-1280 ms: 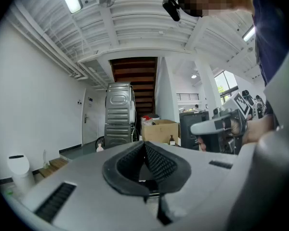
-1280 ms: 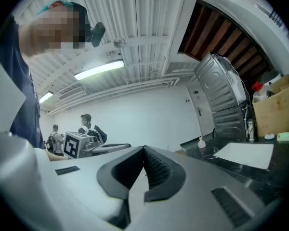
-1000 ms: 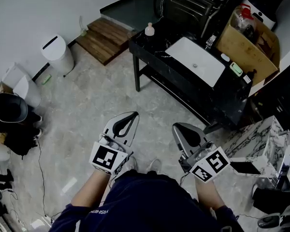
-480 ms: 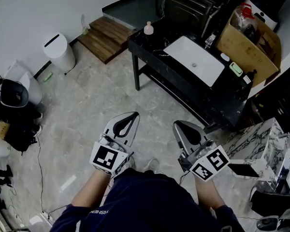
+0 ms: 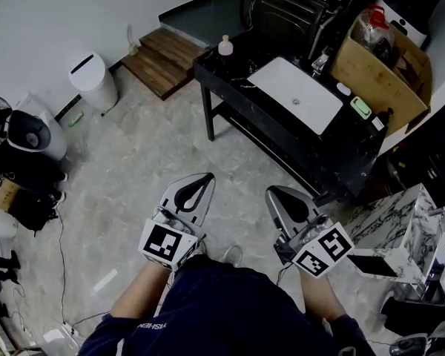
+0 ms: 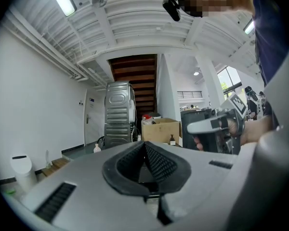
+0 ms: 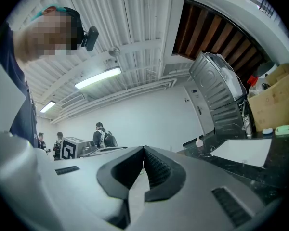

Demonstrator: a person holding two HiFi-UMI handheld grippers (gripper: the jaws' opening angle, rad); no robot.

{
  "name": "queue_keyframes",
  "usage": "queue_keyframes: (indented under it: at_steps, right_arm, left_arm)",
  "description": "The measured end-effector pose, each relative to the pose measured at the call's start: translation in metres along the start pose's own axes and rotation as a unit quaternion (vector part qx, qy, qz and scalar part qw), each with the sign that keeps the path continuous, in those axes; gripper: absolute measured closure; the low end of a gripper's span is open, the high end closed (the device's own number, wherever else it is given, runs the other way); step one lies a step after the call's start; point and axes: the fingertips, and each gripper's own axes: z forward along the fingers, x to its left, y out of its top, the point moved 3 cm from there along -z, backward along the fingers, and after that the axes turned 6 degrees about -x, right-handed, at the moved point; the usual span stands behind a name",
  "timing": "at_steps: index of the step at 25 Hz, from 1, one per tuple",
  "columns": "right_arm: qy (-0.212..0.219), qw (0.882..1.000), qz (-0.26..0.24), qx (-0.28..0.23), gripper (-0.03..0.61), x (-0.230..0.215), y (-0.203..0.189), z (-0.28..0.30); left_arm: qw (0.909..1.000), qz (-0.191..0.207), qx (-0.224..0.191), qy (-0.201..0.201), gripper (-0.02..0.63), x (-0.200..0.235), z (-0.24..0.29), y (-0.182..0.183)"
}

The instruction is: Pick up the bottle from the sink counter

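Left tongs [image 5: 201, 179]: closed, tips together, nothing between them. Held low in front of the body, over the floor [image 5: 144, 154]. Right tongs [image 5: 275, 196]: also closed and empty, beside the left pair at the same height. Both are well apart from the desk [image 5: 239, 67].

Scene, left to right:
- white bin [image 5: 94, 80] by the wall;
- bottle [image 5: 225, 47], small, pale pink, narrow cap, upright and alone at the desk's far left corner;
- white sink [image 5: 297, 95] set in the middle of the black top;
- open box [image 5: 382, 65] beyond the right end.

Step in hand (judged): approach. No reach has begun and the task is at its start.

Notes for doing it well:
- Walk to the desk's left end; the left tongs look to have the shorter path.
- Open the tongs before arriving, not at the bottle.
- Come in level, with the pads on either side of the wide body below the neck.
- Close gently and lift straight up.
- Risk: the bottle stands near the edge and looks light, so a nudge from closed tips could tip it off the desk.
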Motion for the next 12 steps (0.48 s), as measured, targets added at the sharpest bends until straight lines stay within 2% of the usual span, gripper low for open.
queue_keyframes:
  at_steps: [12]
  right_arm:
    - [0.011,1.000,0.007,0.014,0.555,-0.010,-0.008,0.019]
  left_arm:
    - [0.9998,-0.010,0.009,0.014,0.606,0.017,0.005,-0.011]
